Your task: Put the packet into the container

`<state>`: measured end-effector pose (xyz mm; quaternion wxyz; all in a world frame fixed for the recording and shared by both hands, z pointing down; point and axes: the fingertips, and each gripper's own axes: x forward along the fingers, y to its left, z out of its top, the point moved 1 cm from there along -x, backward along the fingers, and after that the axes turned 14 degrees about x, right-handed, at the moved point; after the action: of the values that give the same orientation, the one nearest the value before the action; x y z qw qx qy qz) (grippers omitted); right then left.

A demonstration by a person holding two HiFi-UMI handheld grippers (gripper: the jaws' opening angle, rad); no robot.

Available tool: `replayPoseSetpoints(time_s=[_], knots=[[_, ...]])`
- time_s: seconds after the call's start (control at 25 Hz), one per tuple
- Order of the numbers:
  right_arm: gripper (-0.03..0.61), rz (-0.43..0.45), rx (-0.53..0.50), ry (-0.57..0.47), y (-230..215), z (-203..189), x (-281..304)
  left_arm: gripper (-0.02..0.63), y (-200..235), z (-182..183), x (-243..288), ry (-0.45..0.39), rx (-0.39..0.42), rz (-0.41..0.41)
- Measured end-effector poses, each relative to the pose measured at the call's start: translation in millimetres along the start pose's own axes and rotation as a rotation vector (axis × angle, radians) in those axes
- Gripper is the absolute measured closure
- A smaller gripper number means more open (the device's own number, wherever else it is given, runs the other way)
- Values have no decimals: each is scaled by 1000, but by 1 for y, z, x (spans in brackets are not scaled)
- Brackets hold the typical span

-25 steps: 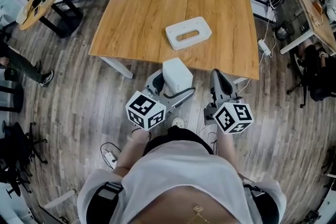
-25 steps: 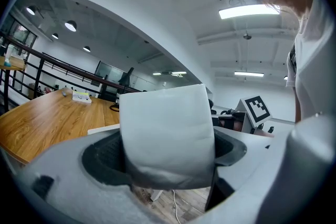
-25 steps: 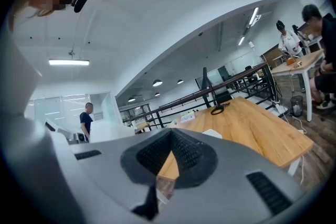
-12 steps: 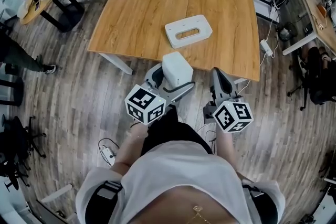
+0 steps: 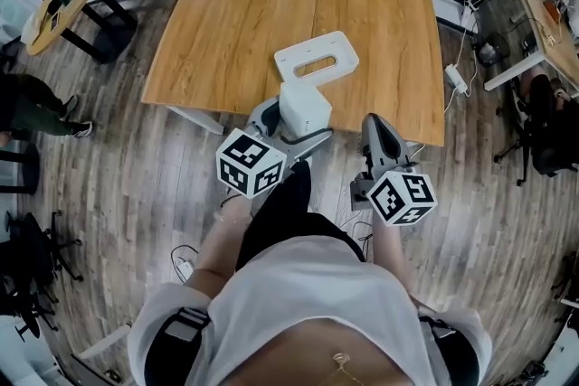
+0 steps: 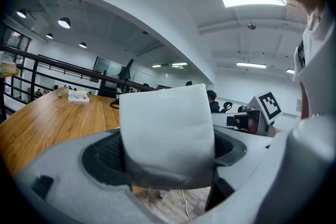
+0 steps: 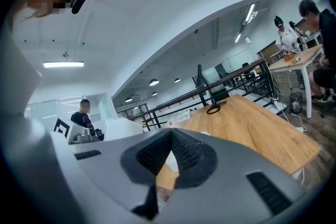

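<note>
Gripping packet point(image 5: 304, 107) in left claw point(image 5: 289, 129), with closed, empty right claw point(image 5: 380, 133) alongside. Centre squarely over container point(image 5: 317, 59) at bench point(image 5: 226, 23) near edge before releasing.

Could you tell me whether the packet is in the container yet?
Not yet: the packet sits clamped in the left gripper, short of the container.
</note>
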<state>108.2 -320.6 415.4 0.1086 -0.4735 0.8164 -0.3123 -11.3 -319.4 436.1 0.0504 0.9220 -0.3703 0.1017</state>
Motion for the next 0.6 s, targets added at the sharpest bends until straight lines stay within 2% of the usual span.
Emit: replayPoseSetpoints(time_s=[0.36,0.6], knots=[[568,-5,2,1,-16,30,64,160,53,0,45,63,-3,-28],[568,-28,12,7,-31,40,100,160,90,-11,78,177,23,-48]])
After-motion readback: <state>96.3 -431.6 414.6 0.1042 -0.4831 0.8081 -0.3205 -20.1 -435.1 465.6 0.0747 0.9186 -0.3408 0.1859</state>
